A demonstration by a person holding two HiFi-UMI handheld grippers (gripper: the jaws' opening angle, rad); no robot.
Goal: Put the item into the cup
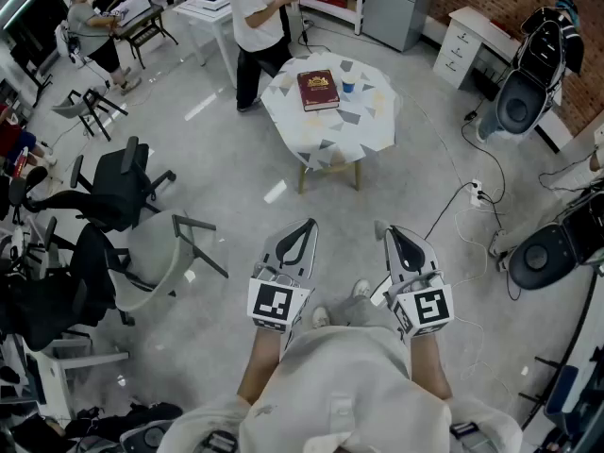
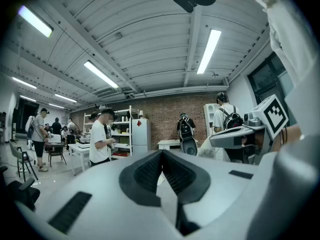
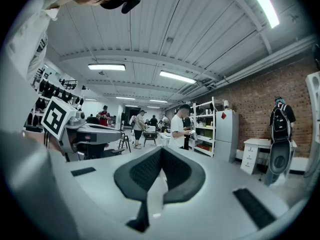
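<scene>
cup (image 1: 348, 87), a small blue thing as far as i could tell, stood on the little table (image 1: 373, 130) well away from me, just beside a red book (image 1: 318, 90). i could not tell which thing was the item; from where i stood it was too small to see.

my left gripper (image 1: 304, 226) had its jaws pressed together with nothing between them. my right gripper (image 1: 390, 232) was the same, jaws together and holding nothing. both pointed forward over the floor, side by side, far from the table. a person in a white shirt (image 1: 253, 17) stood at the far side of the table.

so i think the job had not begun. nothing was picked up, and i could see nothing in the cup. all of it was left to do: walk to the table, find the item, open one gripper, pinch the item, and drop it in the cup.
</scene>
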